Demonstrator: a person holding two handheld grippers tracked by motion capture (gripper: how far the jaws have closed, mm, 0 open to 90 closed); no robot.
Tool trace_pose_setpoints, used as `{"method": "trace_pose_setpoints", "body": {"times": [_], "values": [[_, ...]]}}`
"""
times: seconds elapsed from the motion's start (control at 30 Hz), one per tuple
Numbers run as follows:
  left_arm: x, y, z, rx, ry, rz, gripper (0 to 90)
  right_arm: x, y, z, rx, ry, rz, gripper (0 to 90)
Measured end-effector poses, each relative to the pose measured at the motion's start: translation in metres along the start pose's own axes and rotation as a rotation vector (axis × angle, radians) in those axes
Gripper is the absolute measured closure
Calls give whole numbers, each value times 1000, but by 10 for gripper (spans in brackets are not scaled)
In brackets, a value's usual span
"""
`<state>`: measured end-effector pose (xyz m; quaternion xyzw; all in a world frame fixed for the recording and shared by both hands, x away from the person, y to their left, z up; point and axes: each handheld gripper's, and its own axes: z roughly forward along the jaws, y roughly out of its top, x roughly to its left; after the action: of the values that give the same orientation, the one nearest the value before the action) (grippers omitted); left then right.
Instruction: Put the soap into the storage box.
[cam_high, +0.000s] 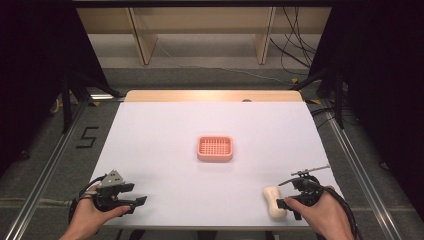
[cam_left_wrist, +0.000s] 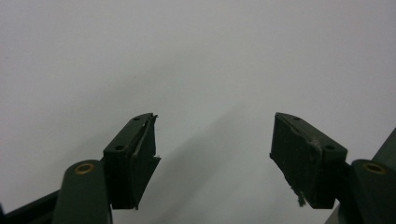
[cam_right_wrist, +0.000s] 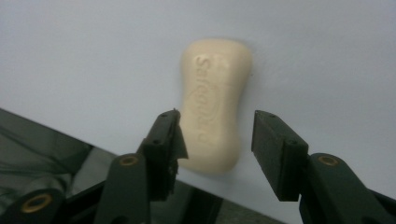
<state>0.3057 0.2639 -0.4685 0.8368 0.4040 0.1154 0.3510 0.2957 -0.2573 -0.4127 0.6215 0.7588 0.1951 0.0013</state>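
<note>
Hovering at the near right corner of the white tabletop (cam_high: 165, 125), the right hand-held gripper (cam_high: 286, 202) sits just beside a cream bar of soap (cam_high: 273, 201). Soap lies flat on the tabletop, long axis running near to far, close to the near edge. In the right gripper view the soap (cam_right_wrist: 215, 107) shows raised lettering on its upper face; the right hand-held gripper (cam_right_wrist: 217, 140) has its jaws parted on either side of the bar's near end. Left pad overlaps the soap's edge in that view; whether it touches, cannot tell. Right pad stands clear of it, a strip of tabletop visible between. Jaws partly spread, not pinching.

Left hand-held gripper (cam_high: 136, 202) at the near left corner, held in the person's left hand (cam_high: 90, 217), grey three-cornered plate on top. Jaws point toward the right, spread. In the left gripper view the left hand-held gripper (cam_left_wrist: 212, 149) has both pads wide apart over bare white surface, nothing between them.

Pink soap dish (cam_high: 215, 148) with a slotted grid floor sits near the tabletop's middle, well apart from both grippers and from the soap.
</note>
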Motion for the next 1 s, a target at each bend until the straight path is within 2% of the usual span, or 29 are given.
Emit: {"method": "trace_pose_setpoints", "body": {"times": [0.07, 0.1, 0.13, 0.17, 0.2, 0.23, 0.3, 0.33, 0.4, 0.43, 0.47, 0.53, 0.57, 0.6, 0.67, 0.73, 0.77, 0.83, 0.87, 0.93, 1.0], "values": [[-1, 0, -1, -4, -11, 1, 314, -2, -2, 0, 5, -27, -30, 568], [-1, 0, -1, -12, -9, -6, 314, -4, -2, 2, 0, -55, -49, 577], [-1, 0, -1, -12, 0, -8, 314, -2, -3, 2, 14, -40, -42, 587], [-1, 0, -1, -17, 14, -1, 314, -4, -3, 3, -3, -37, -75, 593], [-1, 0, -1, -17, 14, -1, 314, -4, -3, 3, -3, -37, -75, 593], [1, -1, -2, -5, -2, 14, 315, -5, -2, 4, -35, -55, -99, 631], [1, -2, -1, -8, 6, -14, 315, -2, -2, 1, -80, -32, -76, 654], [2, -2, -1, -8, 10, -13, 316, -9, 0, 1, -116, -38, -167, 668], [2, -2, -1, -6, 8, -3, 316, -10, 1, 2, -129, -51, -169, 691], [1, -1, -1, -5, 0, -16, 316, -8, 3, -1, -85, -30, -123, 690], [1, -1, -1, -10, 1, -17, 316, -6, 4, -1, -88, -26, -94, 678], [1, -1, -1, -10, -1, -18, 316, -5, 5, 0, -73, -36, -86, 662], [1, -1, 0, -9, -11, -24, 314, -1, 8, 2, -15, -40, -32, 604], [2, -1, -1, 4, -14, -10, 314, 0, 10, 4, 12, -53, -40, 609], [1, -2, 0, -6, -10, -24, 313, 1, 13, 6, 14, -63, -41, 597], [2, -2, 1, 7, -5, -19, 313, 2, 16, 9, 39, -68, -38, 569], [1, -2, 1, 5, -1, -18, 312, 1, 18, 11, 61, -82, -57, 554], [1, -2, 1, 6, -2, -17, 311, 5, 21, 13, 85, -77, -37, 517], [1, -2, 1, 6, -3, -17, 310, 2, 23, 15, 81, -91, -91, 496], [2, -1, 1, 12, -9, -17, 309, 7, 25, 16, 115, -75, -60, 476], [2, -2, 1, 4, -8, -16, 308, 10, 29, 20, 136, -71, -58, 456]]}}
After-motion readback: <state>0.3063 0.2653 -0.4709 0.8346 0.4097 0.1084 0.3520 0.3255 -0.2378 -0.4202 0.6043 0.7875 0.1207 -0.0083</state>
